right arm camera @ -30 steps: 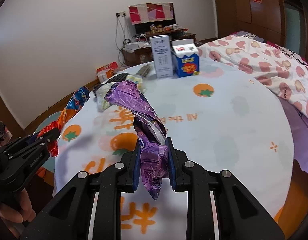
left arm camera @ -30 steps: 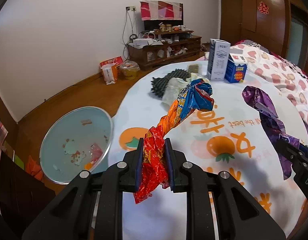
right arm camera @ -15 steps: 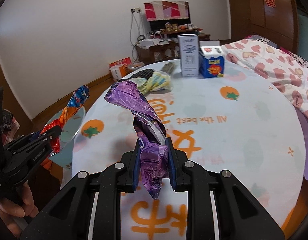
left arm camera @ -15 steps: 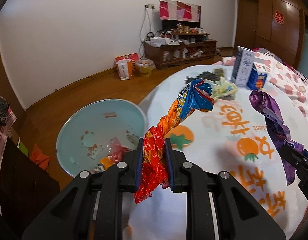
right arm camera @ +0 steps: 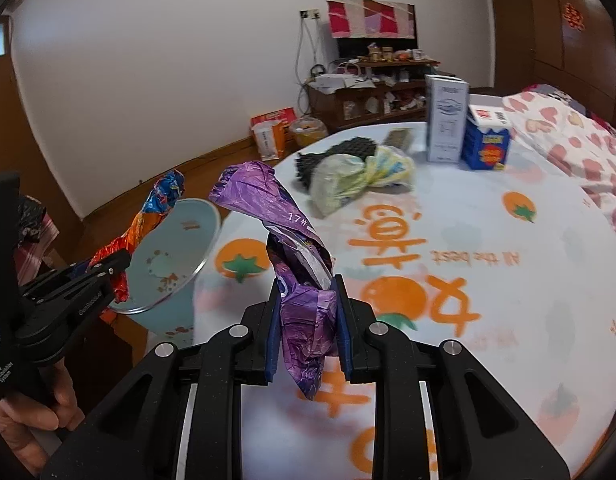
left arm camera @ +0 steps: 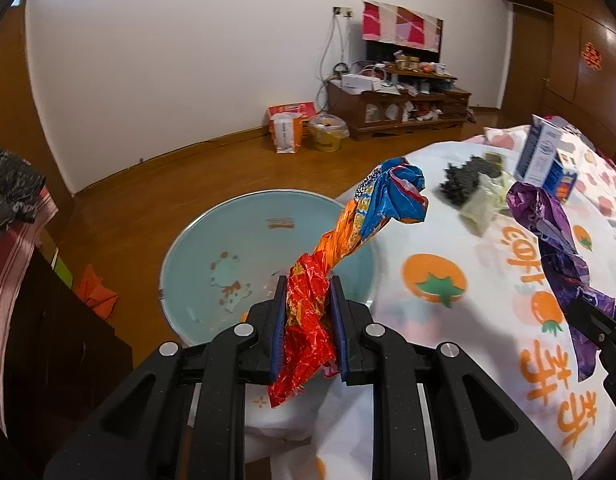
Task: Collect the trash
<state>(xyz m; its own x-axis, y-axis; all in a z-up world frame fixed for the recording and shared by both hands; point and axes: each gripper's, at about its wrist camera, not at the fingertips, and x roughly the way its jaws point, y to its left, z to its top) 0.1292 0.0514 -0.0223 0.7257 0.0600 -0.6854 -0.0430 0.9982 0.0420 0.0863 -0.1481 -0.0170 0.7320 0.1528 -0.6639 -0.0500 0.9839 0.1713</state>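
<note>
Orange wrapper (left arm camera: 308, 312) perhaps above basin rim (left arm camera: 196, 224), beside table edge (left arm camera: 359, 196).

"17#" on purple wrapper (right arm camera: 296, 276), tablecloth (right arm camera: 487, 216) perhaps "All the best"

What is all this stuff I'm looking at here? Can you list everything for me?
Orange wrapper: one, red, orange and blue, clamped in left tongs.
Purple wrapper: one, purple, clamped in right tongs.
Basin: one, pale blue, beside the table's edge.
Tablecloth: one, white with orange fruit prints, covering the table.
Crumpled bag: one, pale yellow-green, on the table.
Black mesh item: one, behind that bag.
Cartons: two, one white, one blue, far side of the table.
Cabinet: one, brown, cluttered, by the wall.
Left tongs: black, shut.
Right tongs: black, shut.
Hand: one, holding the left tongs.
</note>
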